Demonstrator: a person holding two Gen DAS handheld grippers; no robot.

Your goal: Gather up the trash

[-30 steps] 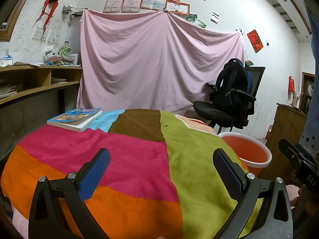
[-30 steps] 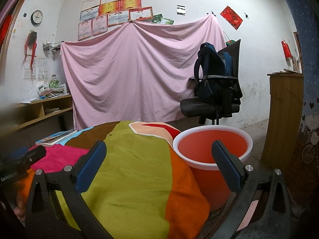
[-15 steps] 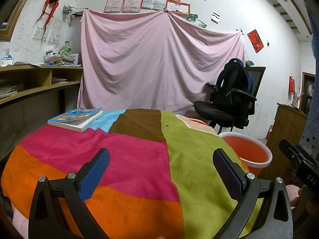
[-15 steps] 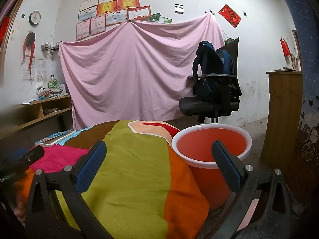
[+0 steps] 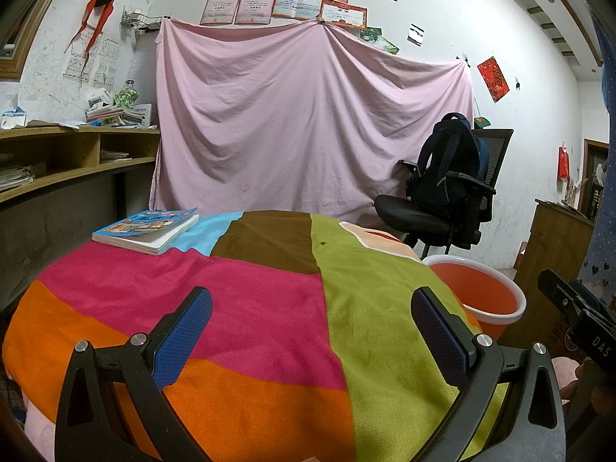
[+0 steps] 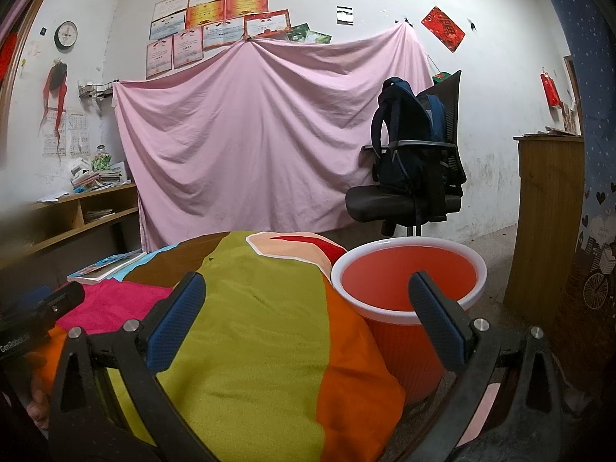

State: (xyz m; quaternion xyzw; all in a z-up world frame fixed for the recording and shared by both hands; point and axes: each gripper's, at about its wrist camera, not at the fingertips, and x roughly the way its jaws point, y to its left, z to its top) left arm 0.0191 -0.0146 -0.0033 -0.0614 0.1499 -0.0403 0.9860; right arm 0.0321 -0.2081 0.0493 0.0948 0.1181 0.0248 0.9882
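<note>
An orange bin with a white rim (image 6: pixel 408 281) stands on the floor at the table's right edge; it also shows in the left wrist view (image 5: pixel 477 294). No trash shows on the colourful tablecloth (image 5: pixel 269 300). My left gripper (image 5: pixel 312 327) is open and empty, low over the cloth's near side. My right gripper (image 6: pixel 308 315) is open and empty, over the cloth's right edge, its right finger in front of the bin.
A book (image 5: pixel 148 227) lies at the table's far left. A black office chair with a dark backpack (image 6: pixel 414 169) stands behind the bin. Wooden shelves (image 5: pixel 57 154) run along the left wall, a wooden cabinet (image 6: pixel 546 208) at the right. A pink sheet (image 5: pixel 308 127) hangs behind.
Both views have shifted only slightly; the grippers stay open and empty and nothing on the table has moved.
</note>
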